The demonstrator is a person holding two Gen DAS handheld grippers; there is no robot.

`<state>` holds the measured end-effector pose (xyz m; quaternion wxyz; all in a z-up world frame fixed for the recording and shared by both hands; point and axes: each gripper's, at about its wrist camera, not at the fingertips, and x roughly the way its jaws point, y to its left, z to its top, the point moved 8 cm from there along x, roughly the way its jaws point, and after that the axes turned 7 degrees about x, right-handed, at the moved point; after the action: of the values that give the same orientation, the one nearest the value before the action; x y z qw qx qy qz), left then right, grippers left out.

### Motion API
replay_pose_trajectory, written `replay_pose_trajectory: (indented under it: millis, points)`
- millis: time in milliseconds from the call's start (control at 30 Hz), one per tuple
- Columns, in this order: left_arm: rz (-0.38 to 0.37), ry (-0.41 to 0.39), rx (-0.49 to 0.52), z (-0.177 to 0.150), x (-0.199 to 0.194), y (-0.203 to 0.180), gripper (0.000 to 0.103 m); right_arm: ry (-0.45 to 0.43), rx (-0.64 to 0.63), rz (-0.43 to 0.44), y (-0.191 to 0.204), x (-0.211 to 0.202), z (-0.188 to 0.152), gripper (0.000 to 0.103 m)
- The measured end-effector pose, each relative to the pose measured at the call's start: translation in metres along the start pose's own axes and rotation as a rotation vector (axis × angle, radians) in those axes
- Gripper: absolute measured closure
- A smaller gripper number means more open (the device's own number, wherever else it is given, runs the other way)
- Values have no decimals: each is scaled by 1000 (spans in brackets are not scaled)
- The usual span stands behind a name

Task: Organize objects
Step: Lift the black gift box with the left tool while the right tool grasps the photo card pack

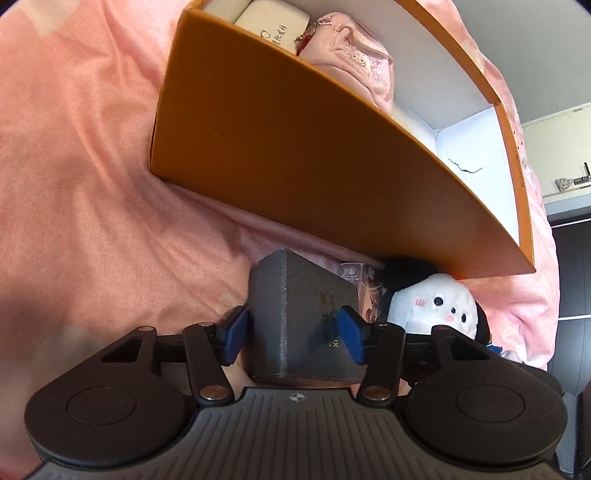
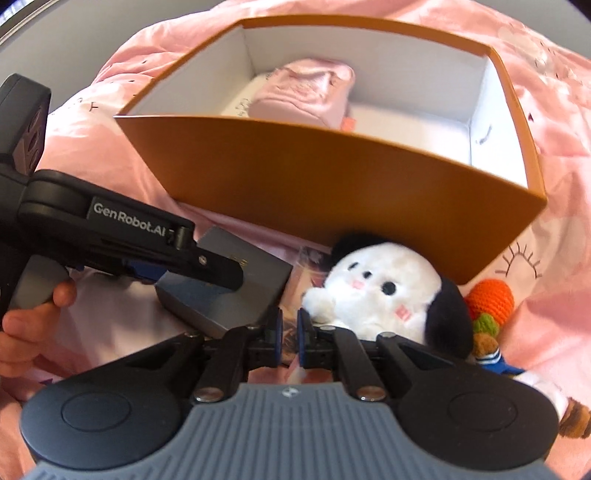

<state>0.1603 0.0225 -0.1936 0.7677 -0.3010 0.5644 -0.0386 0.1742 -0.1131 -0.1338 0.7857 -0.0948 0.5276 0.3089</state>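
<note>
An orange box (image 2: 332,177) with a white interior is seen open on the pink bedding; a pink embroidered pouch (image 1: 354,62) and a cream case with printed lettering (image 1: 273,22) are held inside it, the pouch lying partly over the case; a dark grey textured box (image 1: 295,317) with gold lettering is set just in front of the orange box, tilted on the bedding, and is clamped at its two sides; a white plush toy with black ears and pink cheeks (image 2: 384,291) is lying against the orange box's near wall; an orange crocheted toy (image 2: 489,299) is placed just beside the plush.
</note>
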Motion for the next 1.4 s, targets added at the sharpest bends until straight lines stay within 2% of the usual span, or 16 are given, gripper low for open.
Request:
replay_pose_trajectory:
  millis: [100,167,233,300,333,367,433,533,700,800,867,933,1100,1233,1400]
  points:
    - [-14,-24,-20,0,-9,2,55,1,14,2,-3,-1,-1,95]
    - [-18,-39,-14,-1,-17,1,57,1,13,14,-1,-2,0,91]
    - [10,-73,12,-3,-28,-1,58,1,-7,22,5,-2,0,91]
    - [45,-127,53,-4,-43,-4,59,11,-29,6,10,1,0,83]
    - [66,-152,79,-4,-51,-6,59,19,-47,-16,13,4,-1,74]
    - [88,-170,101,-4,-58,-7,59,29,-70,-38,15,6,-3,69]
    - [113,-191,126,-4,-69,-7,59,39,-110,-68,21,10,-6,67]
    - [117,-205,127,-5,-79,-1,59,49,-190,-140,29,20,-10,64]
    - [112,-208,106,-8,-78,4,59,50,-247,-248,36,40,-8,60]
    - [105,-212,102,-12,-79,5,59,60,-285,-322,38,52,-6,52]
    - [106,-214,106,-12,-78,4,59,67,-326,-373,39,60,-8,42]
    - [104,-217,107,-13,-77,4,59,70,-350,-418,36,67,-10,39]
    - [90,-223,99,-14,-78,7,59,74,-323,-404,33,65,-7,43]
    - [85,-225,100,-14,-80,8,59,62,-285,-367,31,53,-3,59]
    - [83,-228,102,-14,-81,7,59,33,-225,-318,25,31,4,69]
